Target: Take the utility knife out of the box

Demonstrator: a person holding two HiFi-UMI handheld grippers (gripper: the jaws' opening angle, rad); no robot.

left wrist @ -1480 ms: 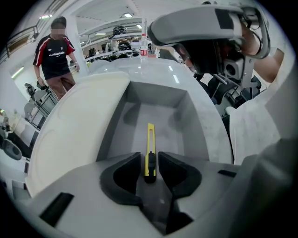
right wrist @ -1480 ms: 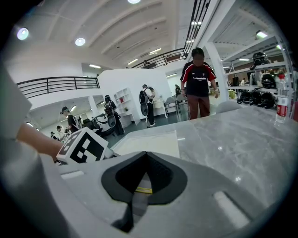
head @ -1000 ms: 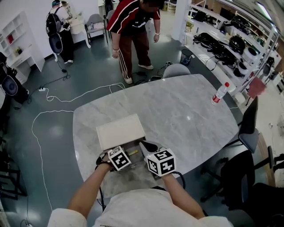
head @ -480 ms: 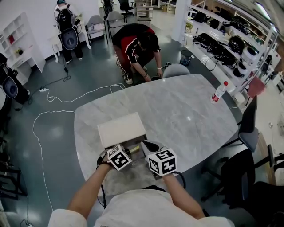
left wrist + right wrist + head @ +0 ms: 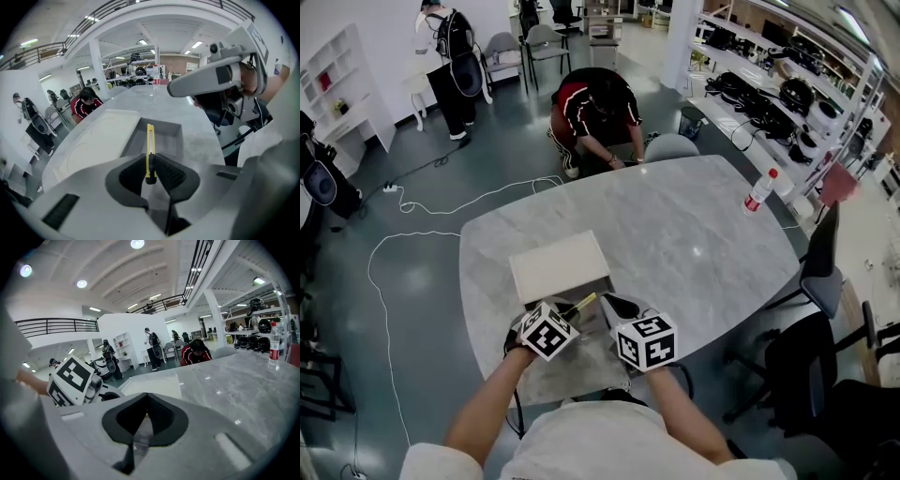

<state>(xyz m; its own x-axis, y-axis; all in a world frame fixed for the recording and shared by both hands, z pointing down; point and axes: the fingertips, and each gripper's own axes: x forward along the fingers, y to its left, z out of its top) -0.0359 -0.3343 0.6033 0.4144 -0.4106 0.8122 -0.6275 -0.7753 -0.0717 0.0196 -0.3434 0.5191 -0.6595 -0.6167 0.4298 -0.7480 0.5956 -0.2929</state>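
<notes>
Comparing with half a second ago, we find the left gripper (image 5: 150, 163) raised, its jaws clamped on the tail of the utility knife (image 5: 149, 140). The knife's yellow body now angles up over the open box (image 5: 176, 138) rather than lying in it. Removal is, we judge, nearly done. The right gripper (image 5: 146, 414) is closed on nothing. In the head view the grippers cover the box's tray, so clearance is unconfirmed.

The slim yellow utility knife (image 5: 150, 140) is pinched by its tail end in the left gripper (image 5: 151, 165). It points out over the open grey box (image 5: 164, 143), which sits beside its cream lid (image 5: 560, 266) near the marble table's (image 5: 694, 234) near-left edge.
</notes>
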